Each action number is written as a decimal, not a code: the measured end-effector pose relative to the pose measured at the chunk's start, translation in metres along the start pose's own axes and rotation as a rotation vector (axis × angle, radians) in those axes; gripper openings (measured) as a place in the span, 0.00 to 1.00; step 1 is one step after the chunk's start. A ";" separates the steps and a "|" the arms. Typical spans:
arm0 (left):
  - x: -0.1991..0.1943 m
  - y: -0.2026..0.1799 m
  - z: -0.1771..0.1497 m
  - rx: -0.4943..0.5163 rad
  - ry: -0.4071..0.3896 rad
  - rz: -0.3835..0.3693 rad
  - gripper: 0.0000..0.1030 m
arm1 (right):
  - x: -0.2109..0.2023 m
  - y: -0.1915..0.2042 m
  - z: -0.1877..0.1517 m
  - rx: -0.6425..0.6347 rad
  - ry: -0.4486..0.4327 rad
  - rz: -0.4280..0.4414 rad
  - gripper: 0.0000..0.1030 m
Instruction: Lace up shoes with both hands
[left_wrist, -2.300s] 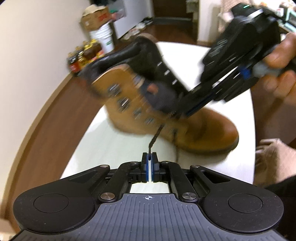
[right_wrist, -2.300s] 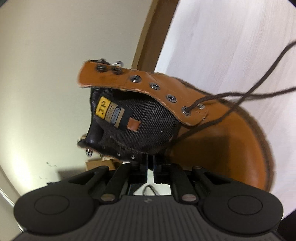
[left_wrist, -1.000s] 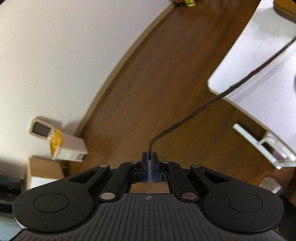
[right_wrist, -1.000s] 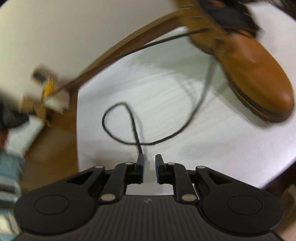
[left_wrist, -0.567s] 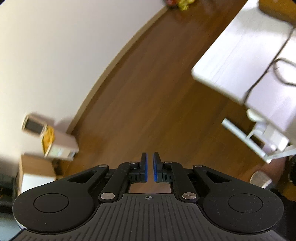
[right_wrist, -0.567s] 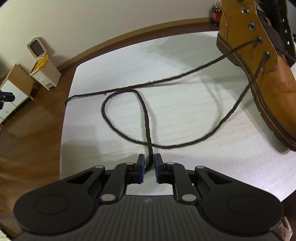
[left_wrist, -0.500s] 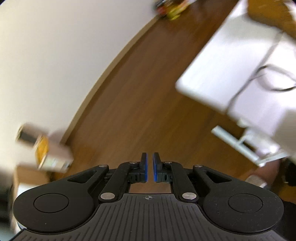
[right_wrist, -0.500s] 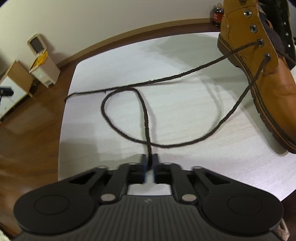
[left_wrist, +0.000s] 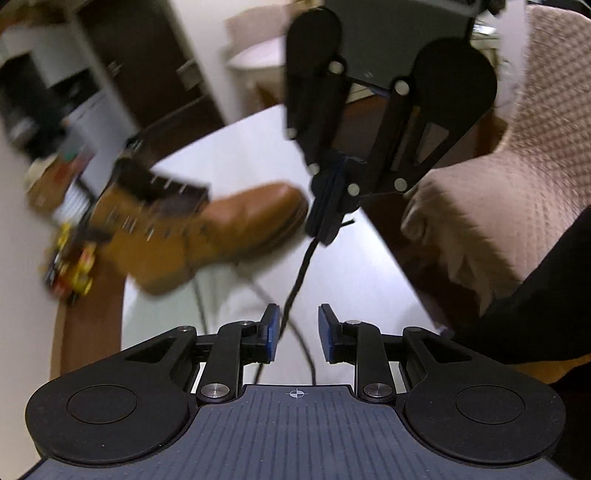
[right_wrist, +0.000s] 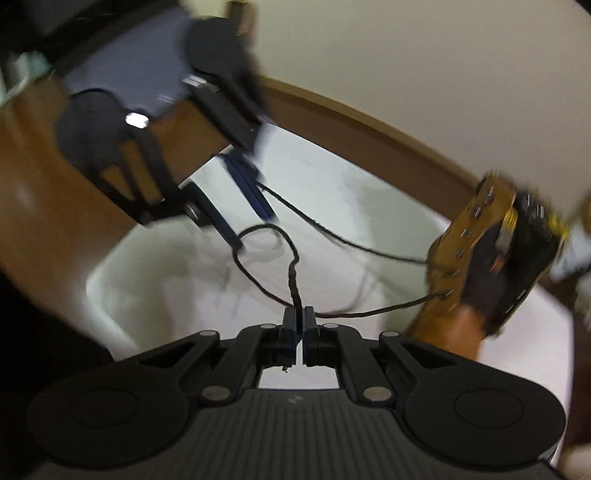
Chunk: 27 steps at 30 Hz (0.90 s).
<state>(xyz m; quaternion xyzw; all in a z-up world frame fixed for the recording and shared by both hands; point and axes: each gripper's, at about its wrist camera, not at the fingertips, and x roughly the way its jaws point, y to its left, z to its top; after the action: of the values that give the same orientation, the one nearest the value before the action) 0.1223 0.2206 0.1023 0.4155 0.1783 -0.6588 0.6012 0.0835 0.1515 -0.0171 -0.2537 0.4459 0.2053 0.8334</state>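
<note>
- Left wrist view showed the boot (left_wrist: 207, 229) lying on the white counter (left_wrist: 354, 280), toe toward my right jaws, blurred but plainly tan with a dark collar.
- Right wrist view showed the same boot at the far right of the counter, with two dark strands of lace (right_wrist: 347, 242) coming out of its lowest eyelets and trailing loose across the top.
- My judgement: the lacing was barely begun. Only the bottom eyelets carried lace; the rows of metal eyelets higher up the flaps looked bare, though the blur kept me from counting them.
- What was left, as I read it: cross each end up through the remaining eyelets, pull snug, then tie.
- My right gripper (right_wrist: 299, 325) had its jaws pressed together on one lace end; the strand rose straight out from between the pads, bent into a loop on the counter, and ran back toward the boot.
- In the left wrist view the same strand hung down from those clamped jaws toward my left gripper (left_wrist: 295, 328).
- My left jaws were about half apart and opening. The hanging strand passed close by the left pad (left_wrist: 271, 328), inside the gap, but neither pad pressed on it, so that hand held nothing.
- A knitted sleeve (left_wrist: 517, 177) sat behind my right gripper.
</note>
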 end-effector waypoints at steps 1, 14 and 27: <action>0.005 0.001 0.005 0.019 -0.009 -0.013 0.26 | -0.004 0.000 -0.001 -0.031 -0.002 0.001 0.03; 0.024 0.018 0.028 -0.077 -0.030 -0.088 0.03 | -0.015 -0.001 -0.007 -0.245 -0.038 0.061 0.04; 0.027 0.083 0.014 -0.830 -0.077 0.063 0.03 | -0.031 -0.081 -0.078 0.954 -0.051 -0.066 0.08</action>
<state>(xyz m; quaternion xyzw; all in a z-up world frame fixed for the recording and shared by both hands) 0.1973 0.1758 0.1118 0.1183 0.3934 -0.5275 0.7436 0.0637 0.0368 -0.0084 0.1483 0.4616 -0.0427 0.8735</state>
